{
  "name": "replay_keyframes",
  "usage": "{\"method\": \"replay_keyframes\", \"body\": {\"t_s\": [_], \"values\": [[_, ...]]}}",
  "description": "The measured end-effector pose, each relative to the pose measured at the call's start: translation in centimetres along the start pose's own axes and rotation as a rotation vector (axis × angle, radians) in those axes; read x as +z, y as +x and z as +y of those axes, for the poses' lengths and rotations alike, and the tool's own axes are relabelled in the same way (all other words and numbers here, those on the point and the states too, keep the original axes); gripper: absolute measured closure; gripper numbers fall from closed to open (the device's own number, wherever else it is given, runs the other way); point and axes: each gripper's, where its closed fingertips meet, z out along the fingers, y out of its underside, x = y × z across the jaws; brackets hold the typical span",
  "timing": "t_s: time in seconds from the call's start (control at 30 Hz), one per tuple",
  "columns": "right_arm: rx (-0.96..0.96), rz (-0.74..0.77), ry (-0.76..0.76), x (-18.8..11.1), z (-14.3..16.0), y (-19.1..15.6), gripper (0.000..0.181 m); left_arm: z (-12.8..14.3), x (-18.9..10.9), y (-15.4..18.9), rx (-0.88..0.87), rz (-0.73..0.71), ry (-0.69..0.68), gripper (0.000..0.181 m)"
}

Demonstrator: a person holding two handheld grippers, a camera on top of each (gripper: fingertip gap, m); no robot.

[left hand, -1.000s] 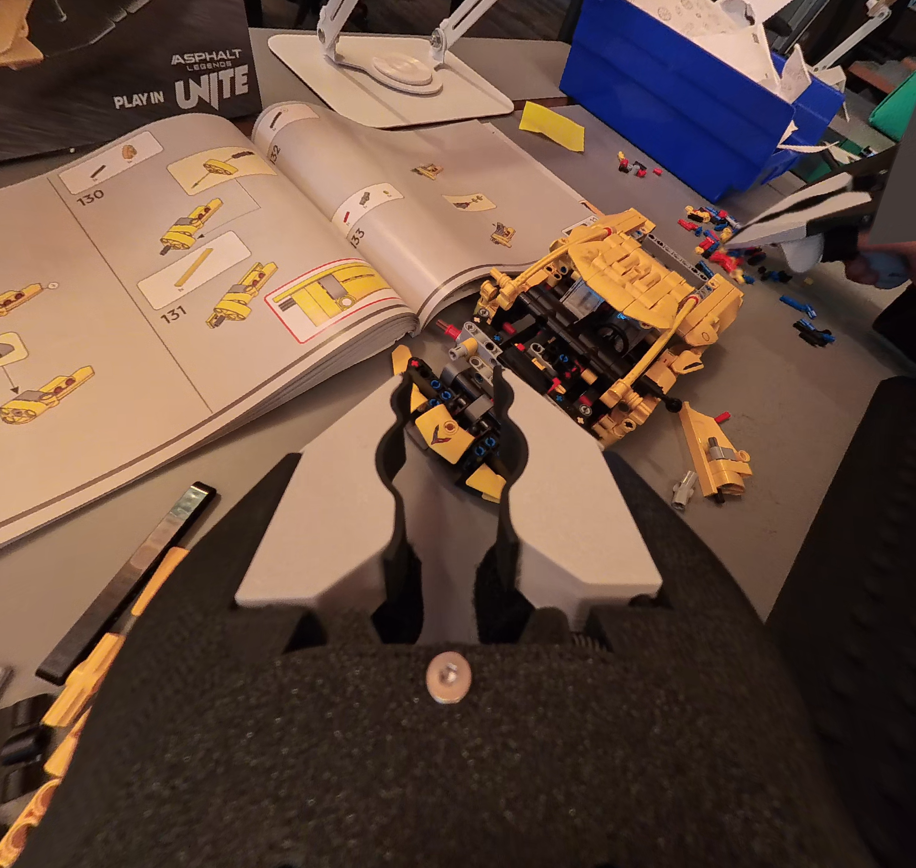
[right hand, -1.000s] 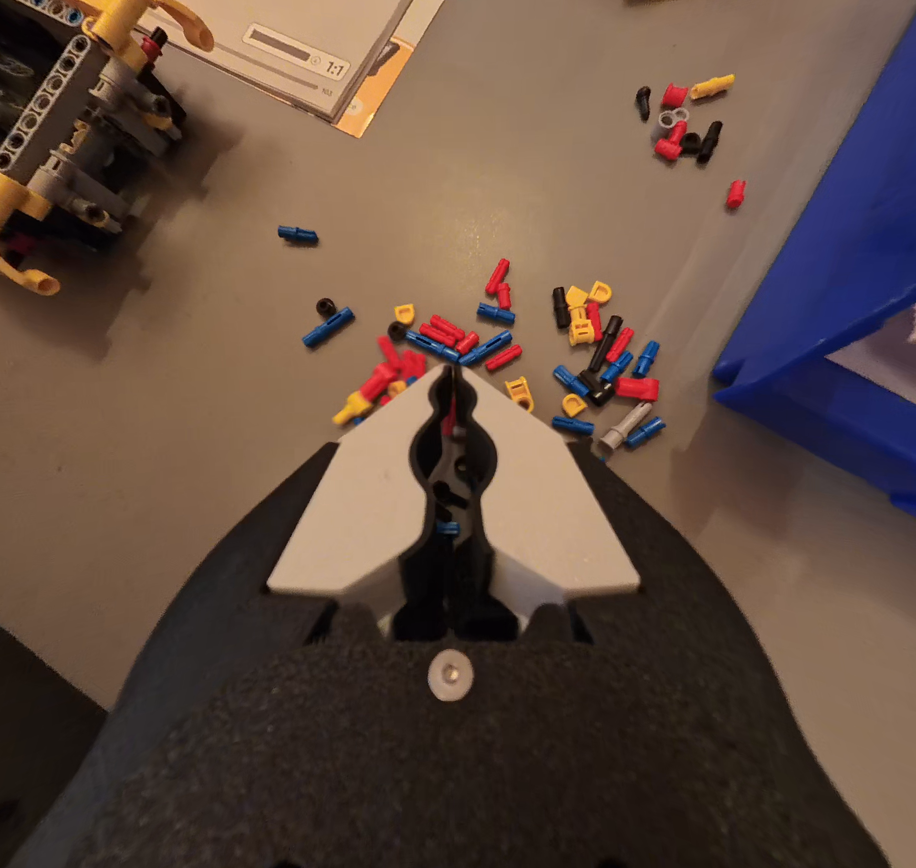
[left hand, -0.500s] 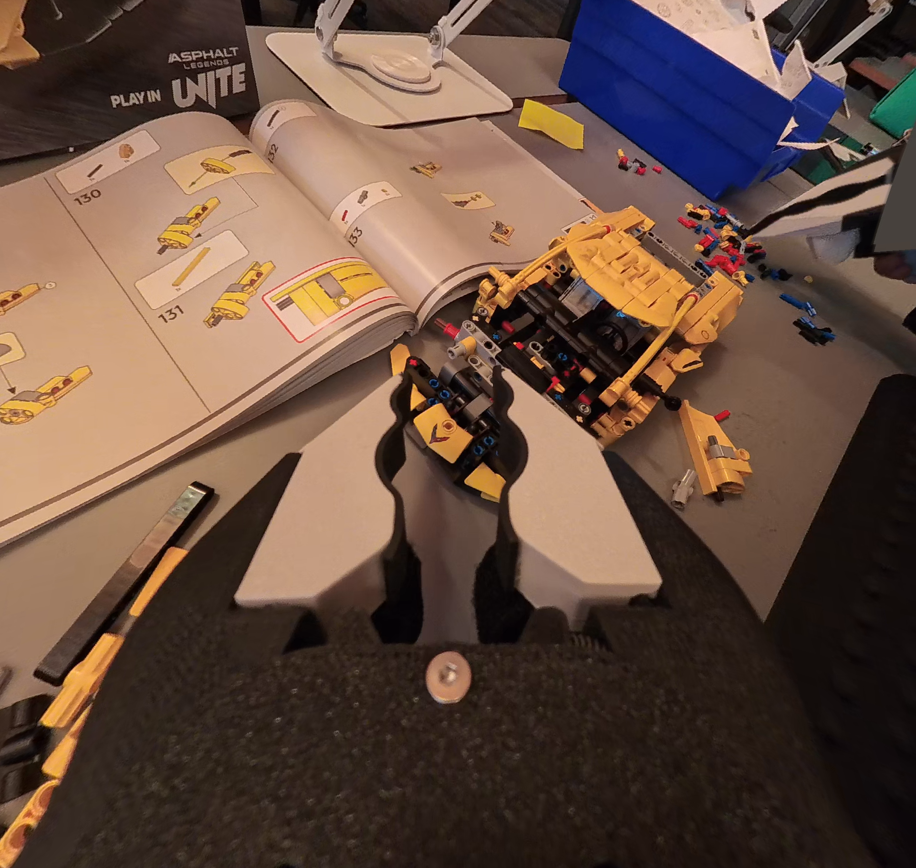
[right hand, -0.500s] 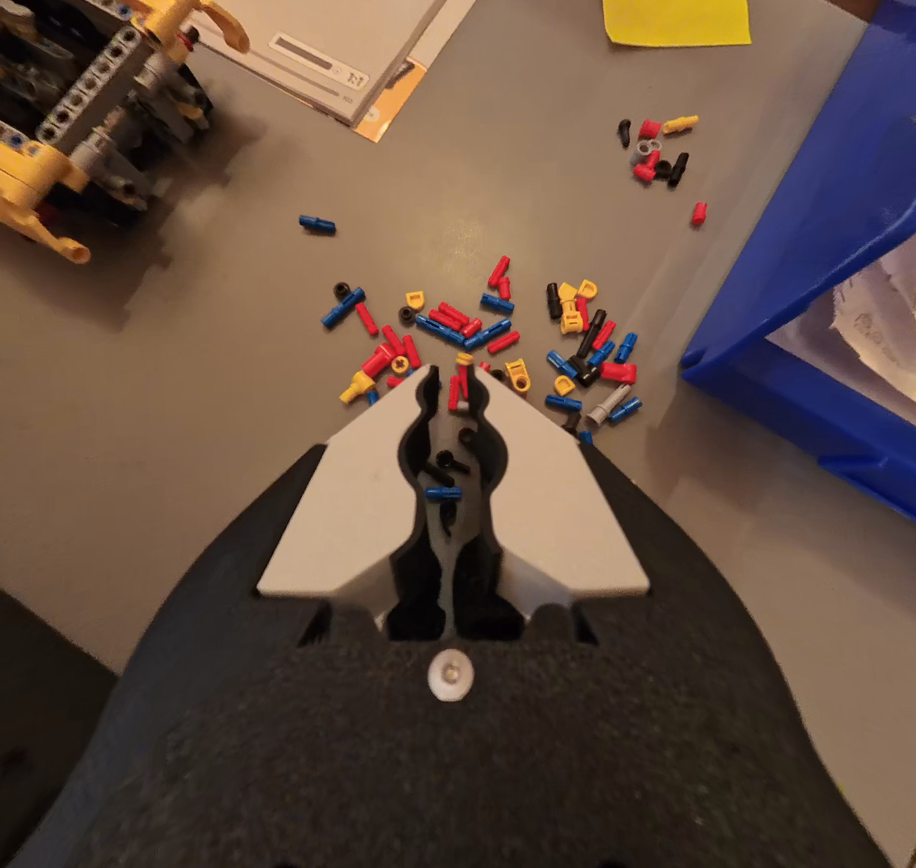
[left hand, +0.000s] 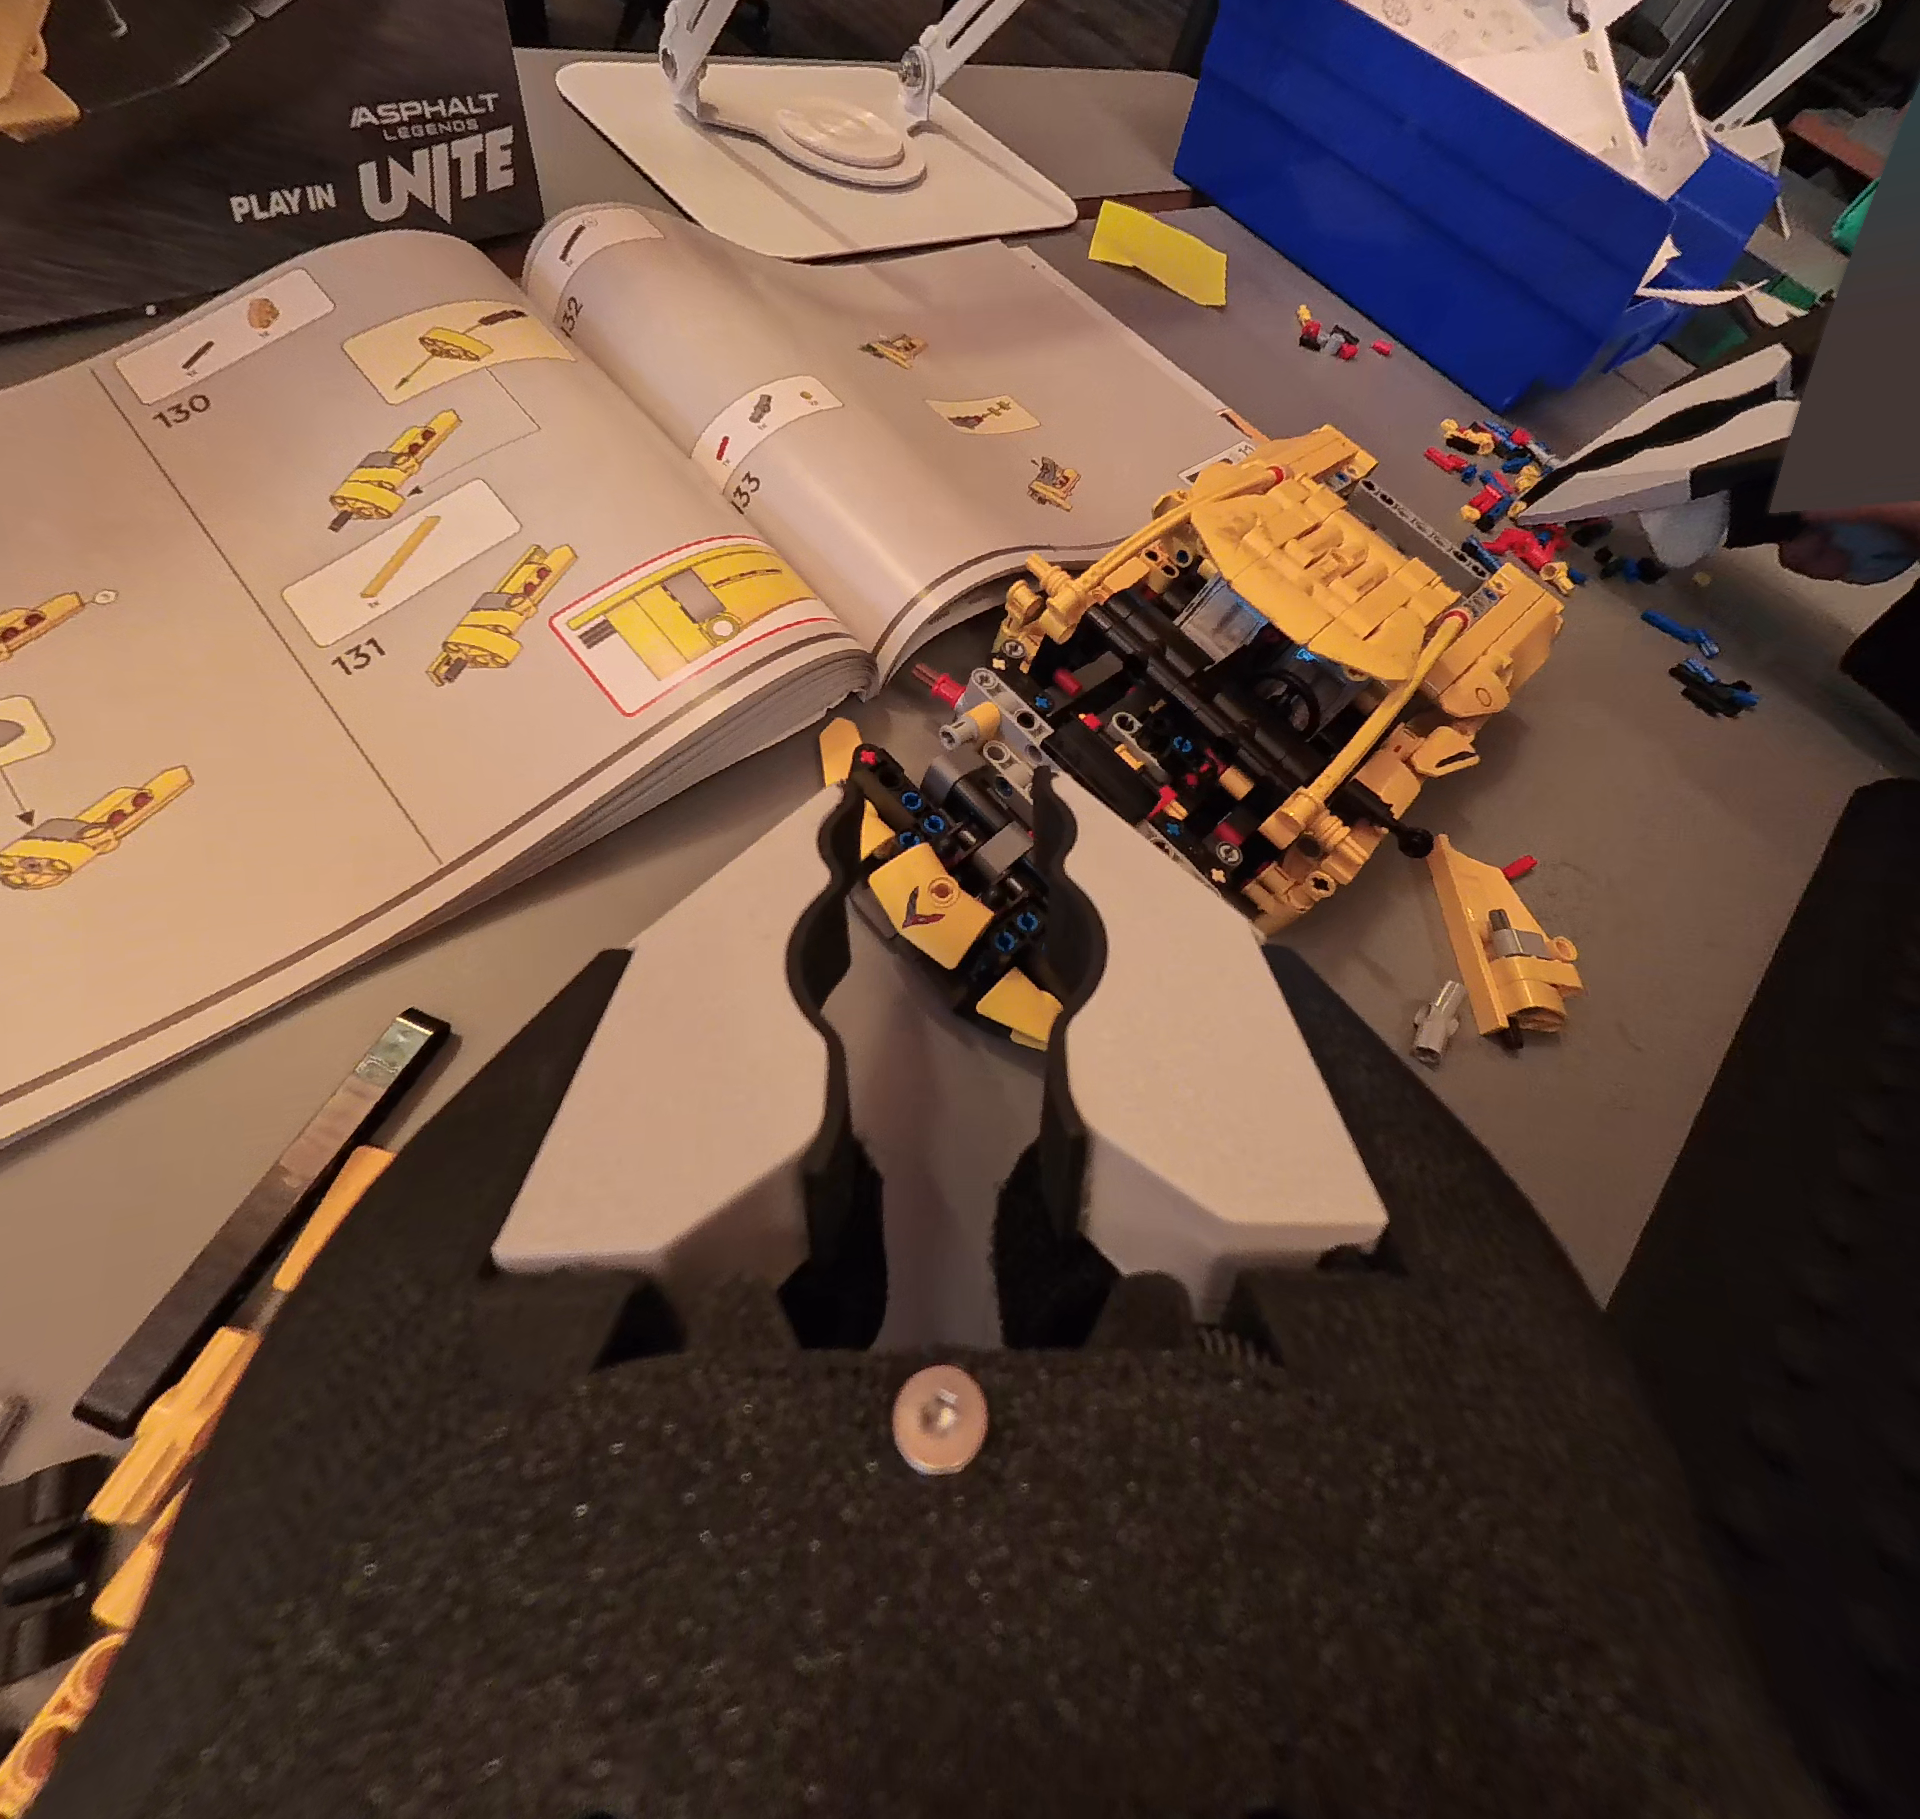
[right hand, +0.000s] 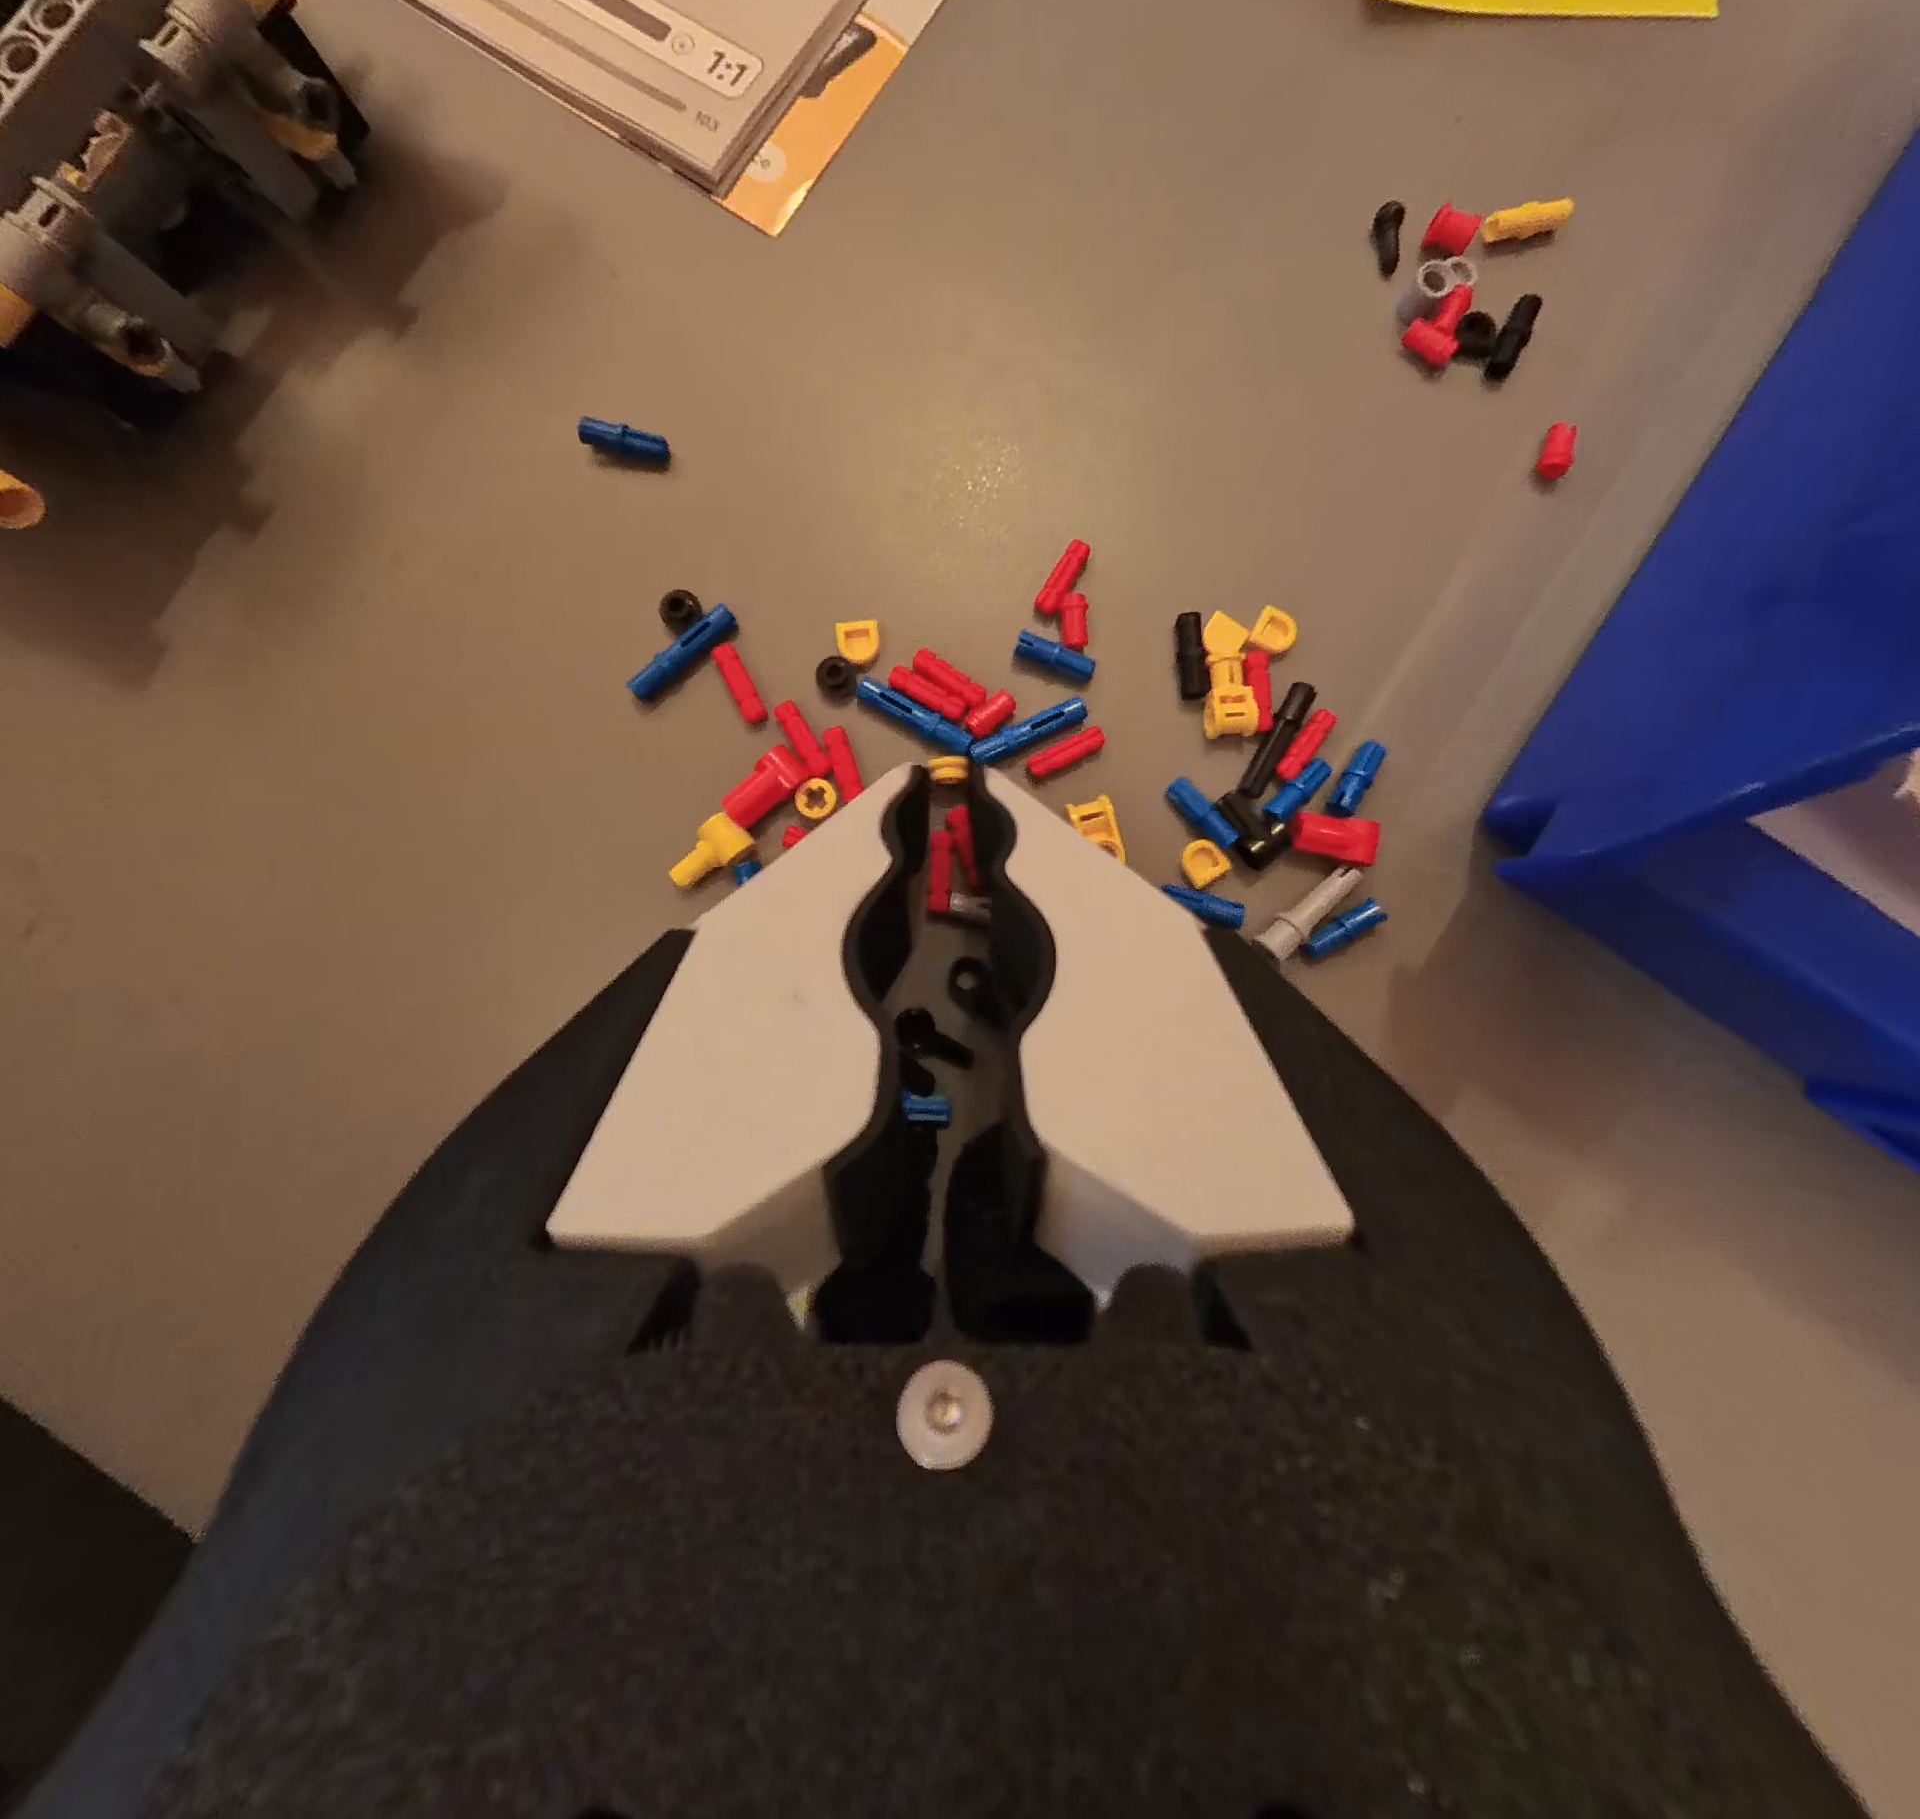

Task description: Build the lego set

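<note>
The left claw (left hand: 951, 808) is gripping a small black-and-yellow assembly (left hand: 951, 902) beside the yellow car (left hand: 1283, 668) mid-surface. The right claw (right hand: 948, 770) is pinching a yellow peg (right hand: 947, 770) above the loose pegs (right hand: 997, 709).

Dim, warm indoor light; soft shadows, a faint glare patch on the counter (right hand: 987, 481), wide-angle bending at edges, slight blur.
</note>
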Motion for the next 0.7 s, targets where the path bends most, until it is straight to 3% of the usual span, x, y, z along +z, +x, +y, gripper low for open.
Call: {"method": "replay_keyframes", "body": {"t_s": [0.17,0.3,0.43,0.7], "values": [[-0.017,-0.035,0.033,-1.2,-1.0,-1.3,0.175,0.0,0.0,0.0,0.000,0.000,0.000,0.149],[-0.148,-0.400,0.085,-3.1,-2.5,-10.6,0.175,0.0,0.0,0.0,0.001,0.001,0.000,0.149],[-0.276,-0.563,0.005,-2.2,-1.1,-17.7,0.175,0.1,0.1,0.1,0.006,0.001,-0.003,0.149],[-0.389,-0.575,-0.049,-0.6,-0.4,-20.7,0.175,0.0,0.0,0.3,0.004,0.007,0.000,0.149]]}}
